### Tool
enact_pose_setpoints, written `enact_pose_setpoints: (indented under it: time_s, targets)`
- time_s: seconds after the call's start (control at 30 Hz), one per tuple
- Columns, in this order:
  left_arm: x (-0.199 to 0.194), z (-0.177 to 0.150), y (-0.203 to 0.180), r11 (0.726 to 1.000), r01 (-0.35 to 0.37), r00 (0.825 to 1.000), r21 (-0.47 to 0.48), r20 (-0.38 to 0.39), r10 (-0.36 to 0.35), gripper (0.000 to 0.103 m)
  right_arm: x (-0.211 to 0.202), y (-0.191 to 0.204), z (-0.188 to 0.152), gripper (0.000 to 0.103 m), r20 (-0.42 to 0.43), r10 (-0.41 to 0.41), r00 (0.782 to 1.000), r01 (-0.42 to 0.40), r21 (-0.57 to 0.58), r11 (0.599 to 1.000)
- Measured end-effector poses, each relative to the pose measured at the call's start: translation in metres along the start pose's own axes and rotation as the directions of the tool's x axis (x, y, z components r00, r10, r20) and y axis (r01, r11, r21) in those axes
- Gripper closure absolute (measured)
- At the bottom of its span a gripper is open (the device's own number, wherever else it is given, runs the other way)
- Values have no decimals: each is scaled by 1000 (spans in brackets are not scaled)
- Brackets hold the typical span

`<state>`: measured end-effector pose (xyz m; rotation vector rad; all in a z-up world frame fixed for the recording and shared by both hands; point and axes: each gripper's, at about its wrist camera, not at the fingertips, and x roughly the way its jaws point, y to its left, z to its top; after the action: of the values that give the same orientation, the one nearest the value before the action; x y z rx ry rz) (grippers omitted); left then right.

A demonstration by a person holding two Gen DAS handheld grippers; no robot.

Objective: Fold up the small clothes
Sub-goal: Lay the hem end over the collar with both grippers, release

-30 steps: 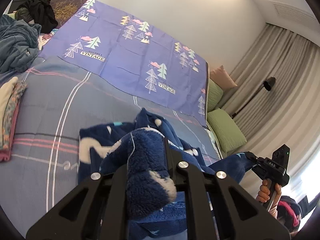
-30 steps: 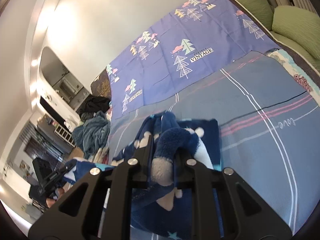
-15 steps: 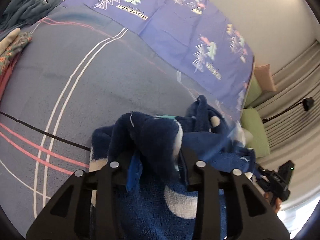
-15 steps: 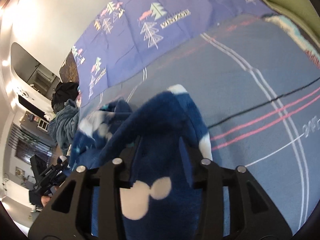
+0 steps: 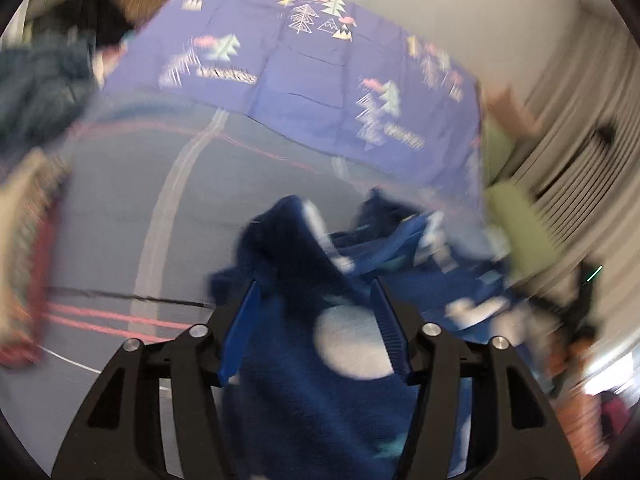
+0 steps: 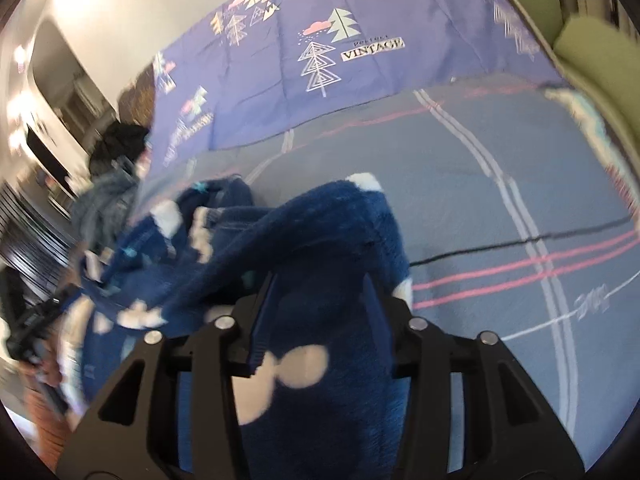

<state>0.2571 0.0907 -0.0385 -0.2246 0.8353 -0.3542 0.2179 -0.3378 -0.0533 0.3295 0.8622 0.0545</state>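
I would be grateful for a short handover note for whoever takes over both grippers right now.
Left gripper: jaws opening, dark blue fleece garment with white spots between them, pads not pressing.
Right gripper: jaws opening, the same garment between them.
Garment lies bunched on the grey striped bedspread, near the purple tree-print sheet.
Done: garment laid down on the bed, being released.
Left: flatten and fold; whether a fold is in place is unclear.

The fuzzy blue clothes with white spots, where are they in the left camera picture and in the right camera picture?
Left wrist view: the blue garment fills the lower middle, between the opening jaws of the left gripper.
Right wrist view: lower middle, spreading left, between the opening jaws of the right gripper.
Shared landmark: the purple sheet with trees, at the top of both views.
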Motion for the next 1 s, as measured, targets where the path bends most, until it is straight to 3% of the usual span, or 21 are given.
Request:
enact_pose_setpoints:
  time_s: [0.07,0.1,0.23,0.3,0.37,0.4,0.43,0.47,0.5,0.6,0.7,0.77,0.8,0.93,1.0]
  targets:
    - [11,-5,-2,990,-114,993,89,-34,117,43,5,2,3,44,7,-52,999,52,-52,997]
    - [16,-3,3,986,-135,989,96,-48,140,43,8,2,6,40,8,-65,998,66,-71,995]
    - [42,13,18,980,-183,982,79,-36,186,43,25,0,20,36,-20,-68,998,65,-115,991]
    - [55,25,24,984,-162,986,70,-30,164,43,34,-2,30,36,-40,-30,999,26,-107,994]
    - [62,36,32,997,-78,996,25,-51,80,43,40,-10,38,51,-55,57,997,-59,-40,997]
    - [66,42,41,999,4,998,-44,-63,-6,44,43,-16,42,87,-62,107,992,-106,11,994]
    - [70,48,51,989,74,995,-124,-64,-83,50,43,-21,44,93,-57,138,989,-136,46,990]
    - [73,51,57,978,115,990,-176,-63,-128,80,38,-26,47,93,-10,173,985,-171,84,982]
    - [78,55,65,960,157,982,-231,-69,-178,94,33,-30,48,93,27,184,982,-186,103,977]
    - [90,57,76,951,104,990,-292,-60,-127,95,38,-47,50,93,56,174,983,-181,185,966]
    - [112,50,88,936,66,988,-345,-107,-109,94,73,-52,42,85,-78,94,993,-76,204,976]
    - [121,48,89,935,56,986,-350,-129,-107,91,76,-50,38,73,-88,69,994,-50,198,979]
    - [119,47,90,935,71,986,-349,-117,-119,89,71,-50,38,70,-71,63,995,-48,194,980]
    - [89,46,91,942,68,993,-330,-67,-95,62,34,-54,33,62,-14,52,999,-49,185,982]
    - [61,40,90,950,94,994,-298,-32,-108,58,9,-58,20,62,7,55,998,-56,181,982]
